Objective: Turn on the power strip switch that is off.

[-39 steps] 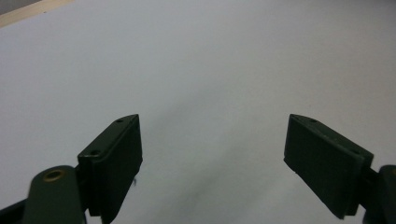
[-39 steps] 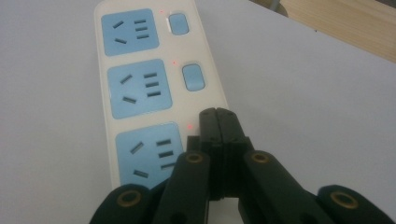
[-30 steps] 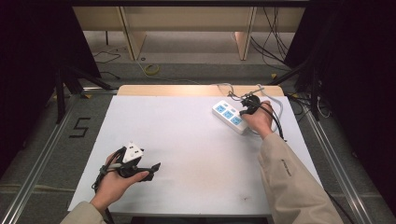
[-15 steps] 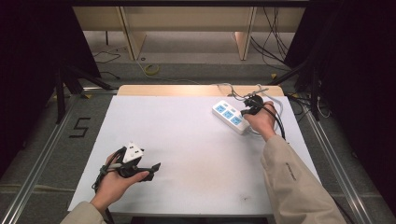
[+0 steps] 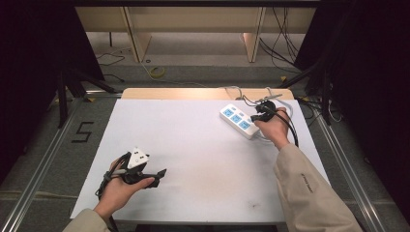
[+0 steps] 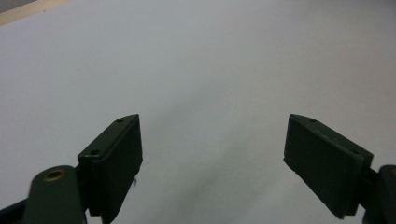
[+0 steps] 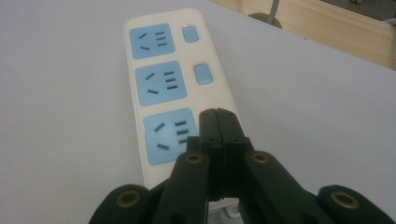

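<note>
Our right gripper (image 7: pixel 218 113), jaws pressed together, tips on the far-right power strip (image 7: pixel 175 88); our left gripper (image 6: pixel 212 158) gapes wide near-left

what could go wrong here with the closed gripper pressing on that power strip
The right gripper is shut, its tips over the nearest switch spot on the power strip. They sit right beside the nearest blue socket, so a small slip could land them on the socket instead. The strip lies loose near the table's far right corner, and nothing holds it: the left gripper is open over bare table. A sideways push might slide the strip.
</note>
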The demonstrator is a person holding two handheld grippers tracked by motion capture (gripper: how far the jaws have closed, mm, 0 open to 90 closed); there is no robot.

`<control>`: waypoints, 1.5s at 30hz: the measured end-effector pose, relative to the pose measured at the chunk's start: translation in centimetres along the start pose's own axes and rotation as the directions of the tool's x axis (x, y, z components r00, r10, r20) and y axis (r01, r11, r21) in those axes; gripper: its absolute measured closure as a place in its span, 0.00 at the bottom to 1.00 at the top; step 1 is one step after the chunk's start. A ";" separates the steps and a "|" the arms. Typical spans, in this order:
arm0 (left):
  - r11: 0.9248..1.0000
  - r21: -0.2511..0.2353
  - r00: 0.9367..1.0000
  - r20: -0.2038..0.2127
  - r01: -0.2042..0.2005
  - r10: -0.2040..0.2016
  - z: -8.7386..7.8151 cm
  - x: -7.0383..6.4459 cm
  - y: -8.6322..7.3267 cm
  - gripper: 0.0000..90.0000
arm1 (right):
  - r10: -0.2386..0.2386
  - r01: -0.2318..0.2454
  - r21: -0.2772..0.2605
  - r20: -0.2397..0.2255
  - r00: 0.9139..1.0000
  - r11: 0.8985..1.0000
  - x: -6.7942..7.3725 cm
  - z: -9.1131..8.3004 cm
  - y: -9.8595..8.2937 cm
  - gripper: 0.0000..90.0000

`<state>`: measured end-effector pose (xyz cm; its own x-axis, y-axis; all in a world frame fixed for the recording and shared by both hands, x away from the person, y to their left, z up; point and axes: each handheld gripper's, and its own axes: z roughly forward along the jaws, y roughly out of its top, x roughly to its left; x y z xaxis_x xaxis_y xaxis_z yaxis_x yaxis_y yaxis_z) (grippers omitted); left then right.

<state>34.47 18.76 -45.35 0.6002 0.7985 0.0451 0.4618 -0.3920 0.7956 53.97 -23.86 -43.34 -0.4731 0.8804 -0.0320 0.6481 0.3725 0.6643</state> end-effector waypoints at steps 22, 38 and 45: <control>1.000 0.003 1.000 0.001 0.001 -0.001 -0.1 0.0 0.0 0.21 | -0.021 0.019 -0.046 -0.038 0.999 0.999 1.4 -2.0 -1.7 1.00; 1.000 0.002 1.000 -0.002 0.002 -0.002 -0.1 0.0 0.0 0.21 | -0.038 0.033 -0.071 -0.062 0.997 0.997 2.4 -3.7 -2.8 1.00; 1.000 -0.001 1.000 -0.003 0.009 -0.009 -0.1 0.0 0.0 0.21 | -0.061 0.054 -0.084 -0.078 0.995 0.995 3.2 -4.6 -3.2 1.00</control>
<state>34.36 18.83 -45.32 0.5942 0.8033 0.0401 0.4666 -0.3849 0.7963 47.68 -23.62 -42.18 -0.5567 0.8306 -0.0144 0.5689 0.3938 0.7220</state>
